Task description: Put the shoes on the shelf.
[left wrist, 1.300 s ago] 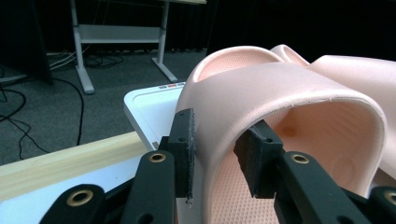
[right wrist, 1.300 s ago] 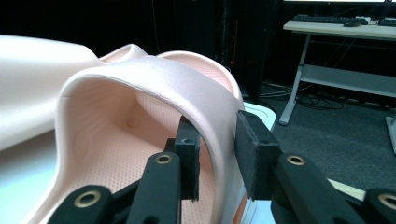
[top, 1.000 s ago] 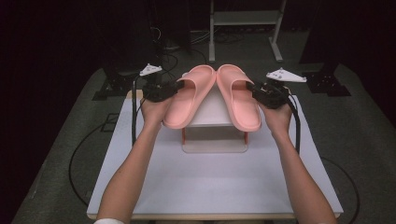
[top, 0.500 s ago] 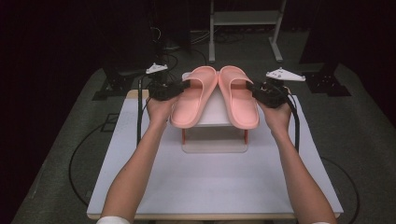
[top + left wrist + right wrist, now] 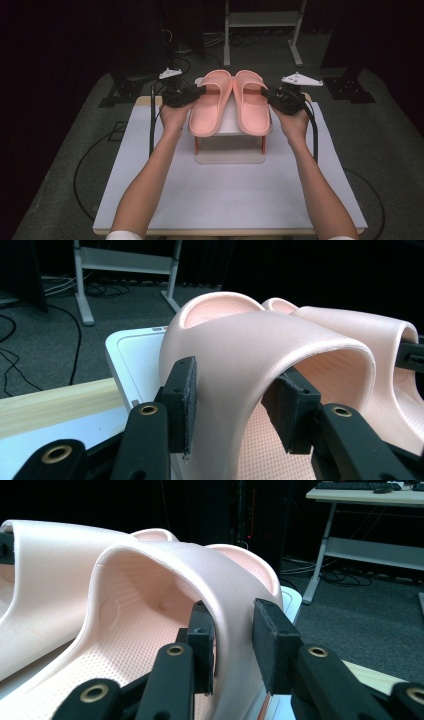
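White tabletop [image 5: 225, 200], dark carpeted room

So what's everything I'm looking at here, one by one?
slippers: two, pink, side by side on the stand
stand: one, white with red legs, mid-table
table: one, white top, wooden edge
metal frame: one, grey, on the floor behind
cables: several, black, on the grey carpet
left hand-held gripper: one, black, jaws astride the left slipper's strap
right hand-held gripper: one, black, jaws astride the right slipper's strap
forearms: two, bare, from the bottom edge
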Demonstrator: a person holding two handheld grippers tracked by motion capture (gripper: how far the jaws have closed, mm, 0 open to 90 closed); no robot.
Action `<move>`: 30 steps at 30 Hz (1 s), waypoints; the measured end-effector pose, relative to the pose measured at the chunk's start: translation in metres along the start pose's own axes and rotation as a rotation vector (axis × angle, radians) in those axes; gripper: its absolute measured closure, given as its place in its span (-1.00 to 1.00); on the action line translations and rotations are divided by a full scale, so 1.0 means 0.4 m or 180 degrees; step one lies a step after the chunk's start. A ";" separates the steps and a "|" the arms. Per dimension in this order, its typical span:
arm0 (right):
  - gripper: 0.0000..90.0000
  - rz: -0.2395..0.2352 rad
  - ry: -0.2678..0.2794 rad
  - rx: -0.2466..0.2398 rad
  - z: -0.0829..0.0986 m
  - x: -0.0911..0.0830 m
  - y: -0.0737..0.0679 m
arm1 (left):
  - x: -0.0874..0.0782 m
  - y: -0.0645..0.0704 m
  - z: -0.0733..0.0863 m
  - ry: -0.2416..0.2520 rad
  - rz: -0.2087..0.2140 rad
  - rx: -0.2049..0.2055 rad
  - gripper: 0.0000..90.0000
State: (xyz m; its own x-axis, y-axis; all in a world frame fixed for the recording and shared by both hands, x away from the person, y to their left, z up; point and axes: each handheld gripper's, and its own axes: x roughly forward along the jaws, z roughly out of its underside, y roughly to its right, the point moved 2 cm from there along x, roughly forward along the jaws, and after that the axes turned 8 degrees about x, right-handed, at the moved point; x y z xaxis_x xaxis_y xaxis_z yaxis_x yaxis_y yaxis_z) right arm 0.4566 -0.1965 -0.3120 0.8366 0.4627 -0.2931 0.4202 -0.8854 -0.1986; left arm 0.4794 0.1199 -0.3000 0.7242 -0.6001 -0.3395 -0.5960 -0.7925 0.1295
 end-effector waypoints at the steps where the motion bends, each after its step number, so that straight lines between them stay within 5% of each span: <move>1: 0.56 -0.0002 0.0000 0.0001 0.000 0.002 -0.001 | 0.001 0.000 0.000 -0.0001 0.0000 -0.0005 0.26; 30: 0.55 0.0041 -0.0010 -0.0111 -0.006 0.042 -0.019 | 0.033 0.003 0.009 0.0052 0.0054 -0.0117 0.10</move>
State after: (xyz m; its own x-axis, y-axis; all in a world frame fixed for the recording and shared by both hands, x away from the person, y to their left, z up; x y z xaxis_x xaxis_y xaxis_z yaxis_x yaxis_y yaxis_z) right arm 0.4684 -0.1822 -0.3133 0.8410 0.4513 -0.2984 0.4213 -0.8923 -0.1621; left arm 0.4870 0.1116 -0.3077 0.7200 -0.6149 -0.3217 -0.5953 -0.7855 0.1692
